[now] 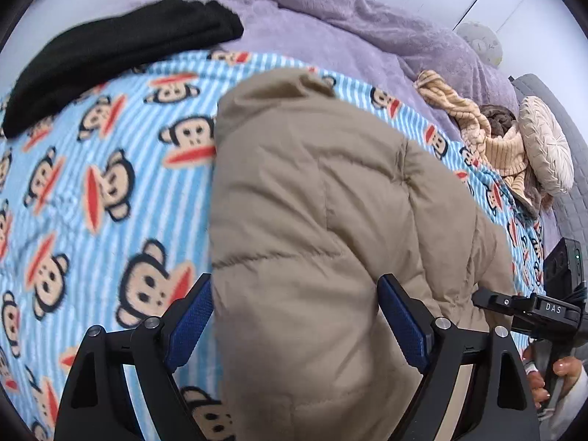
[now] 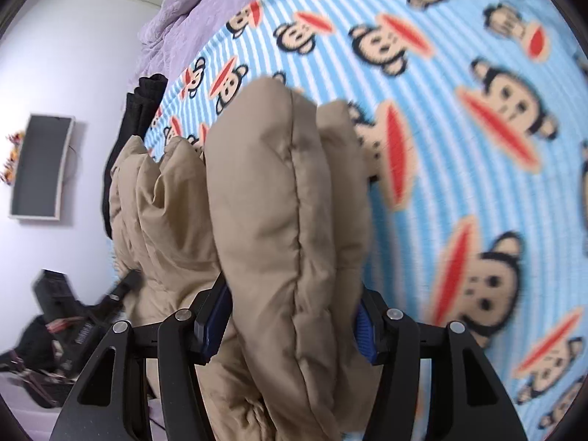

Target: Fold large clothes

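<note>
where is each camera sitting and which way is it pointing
Left wrist: rides the left tongs, looking along them at the tan puffer jacket over the monkey blanket; the right tongs and a hand show.
Right wrist: rides the right tongs, looking across the same jacket and blanket.
Shared: jacket, blanket, black garment.

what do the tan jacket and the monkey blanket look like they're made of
Tan jacket: likely a smooth, matte woven shell such as nylon or polyester over padding; it bulges in stitched quilted sections. Monkey blanket: probably soft fleece or plush, since the printed stripes and faces have fuzzy edges and no sheen, though motion blur leaves that open.
</note>
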Motion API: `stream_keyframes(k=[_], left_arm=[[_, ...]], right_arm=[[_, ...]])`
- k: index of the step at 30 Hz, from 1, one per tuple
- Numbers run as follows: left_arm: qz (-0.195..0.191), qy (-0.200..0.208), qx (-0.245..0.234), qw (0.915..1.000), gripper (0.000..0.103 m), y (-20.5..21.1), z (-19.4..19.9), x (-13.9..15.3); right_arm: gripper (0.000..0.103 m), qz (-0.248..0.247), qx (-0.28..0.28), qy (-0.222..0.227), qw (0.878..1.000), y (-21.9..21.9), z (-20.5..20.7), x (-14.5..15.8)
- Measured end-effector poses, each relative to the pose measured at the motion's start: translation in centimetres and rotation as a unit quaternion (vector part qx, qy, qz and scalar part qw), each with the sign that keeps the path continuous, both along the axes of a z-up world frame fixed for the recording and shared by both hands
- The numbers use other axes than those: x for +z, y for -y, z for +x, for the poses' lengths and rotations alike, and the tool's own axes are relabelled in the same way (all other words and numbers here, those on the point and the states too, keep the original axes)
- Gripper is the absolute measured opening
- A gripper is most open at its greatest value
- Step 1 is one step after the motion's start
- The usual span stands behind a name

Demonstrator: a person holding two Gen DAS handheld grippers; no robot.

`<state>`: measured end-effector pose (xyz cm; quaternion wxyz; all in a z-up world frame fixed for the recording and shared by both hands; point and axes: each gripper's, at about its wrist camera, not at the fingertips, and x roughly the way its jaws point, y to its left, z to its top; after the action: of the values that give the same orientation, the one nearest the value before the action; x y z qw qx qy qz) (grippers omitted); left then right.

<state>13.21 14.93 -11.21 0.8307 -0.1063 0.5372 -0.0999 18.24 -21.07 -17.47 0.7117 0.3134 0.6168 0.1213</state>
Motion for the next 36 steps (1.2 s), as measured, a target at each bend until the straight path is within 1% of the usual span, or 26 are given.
stream_keyframes(k=[2,3,4,5,7,9,10,11,13,14,15,18,21,25,29,36], left_arm=[[0.003,0.03,0.004,0.9996,0.09,-0.8,0.4,1.6],[0.004,0.038,0.005,0.9993,0.09,-1.1,0.8,2.2],[0.007,0.045,0.003,0.999,0.09,-1.2,1.4,2.5],[0.01,0.048,0.001,0.9988,0.09,-1.1,2.0,2.7],[0.016,0.043,-0.005,0.9989,0.09,-0.5,3.0,2.1],[0.02,0.026,-0.016,0.9993,0.09,0.8,3.7,0.7],[0.027,0.018,-0.02,0.9993,0.09,1.8,3.7,0.1],[0.042,0.021,-0.024,0.9986,0.09,2.9,3.6,-0.4],[0.078,0.032,-0.033,0.9959,0.09,4.7,3.3,-1.2],[0.087,0.034,-0.036,0.9949,0.09,5.3,3.2,-1.5],[0.092,0.034,-0.037,0.9944,0.093,5.7,3.2,-1.8],[0.1,0.032,-0.045,0.9935,0.094,6.4,3.1,-2.4],[0.107,0.032,-0.045,0.9927,0.094,6.6,3.0,-2.4],[0.119,0.023,-0.047,0.9915,0.094,6.6,2.6,-1.8],[0.129,0.01,-0.054,0.9902,0.094,6.1,1.5,-0.5],[0.126,-0.012,-0.049,0.9907,0.094,4.3,-2.1,1.4]], right_arm=[[0.061,-0.053,-0.001,0.023,0.998,0.8,-0.9,1.9],[0.055,-0.075,-0.002,0.043,0.996,1.6,-1.3,3.2],[0.047,-0.085,-0.004,0.068,0.994,2.2,-1.7,4.6],[0.033,-0.086,-0.002,0.087,0.993,2.5,-1.3,5.9],[0.032,-0.07,0.004,0.119,0.99,1.3,-1.9,8.0],[0.031,-0.056,0.023,0.129,0.99,-0.9,-1.3,8.9],[0.031,-0.059,0.036,0.128,0.989,-2.0,-1.2,8.9],[0.031,-0.068,0.052,0.122,0.989,-3.2,-1.3,8.3],[0.031,-0.095,0.067,0.096,0.989,-4.9,-0.9,6.0],[0.031,-0.101,0.07,0.083,0.989,-5.1,-1.1,5.2],[0.031,-0.108,0.071,0.068,0.989,-5.2,-1.4,3.8],[0.028,-0.101,0.053,0.042,0.993,-4.3,-2.2,1.2],[0.028,-0.089,0.041,0.029,0.995,-3.9,-1.9,0.2],[0.028,-0.107,0.052,0.026,0.993,-4.2,-2.0,0.9],[0.032,-0.101,0.043,0.02,0.994,-3.7,-2.7,2.0],[0.032,-0.11,0.033,0.031,0.993,-2.9,-5.0,5.2]])
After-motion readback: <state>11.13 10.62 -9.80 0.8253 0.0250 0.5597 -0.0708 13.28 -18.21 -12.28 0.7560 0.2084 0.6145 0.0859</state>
